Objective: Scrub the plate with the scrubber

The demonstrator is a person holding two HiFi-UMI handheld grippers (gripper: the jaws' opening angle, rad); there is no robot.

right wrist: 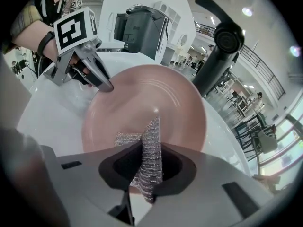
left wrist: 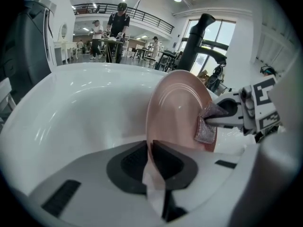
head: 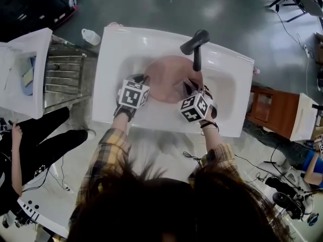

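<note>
scrubbing step in hand. left gripper [left wrist: 150,161] nearly closed, pinching the pink plate [left wrist: 177,108] by its rim at the plate's 9 o'clock. plate tilted up inside the sink [head: 126,49]. right gripper [right wrist: 147,167] clamped on the metal-mesh scrubber [right wrist: 150,145], mesh against the plate face near 4 o'clock. next, likely: sweep across the face with firm pressure, rim hold steady.

You work with two tongs over one white sink [head: 126,44]: the left tongs [left wrist: 149,150] and the right tongs [right wrist: 150,150]. Inside the sink you have one pink plate [head: 169,77] and one silver scrubber [right wrist: 154,131]. One black faucet [head: 196,47] stands at the sink's far rim, and one clear bottle [head: 91,36] lies just off its left end.
</note>
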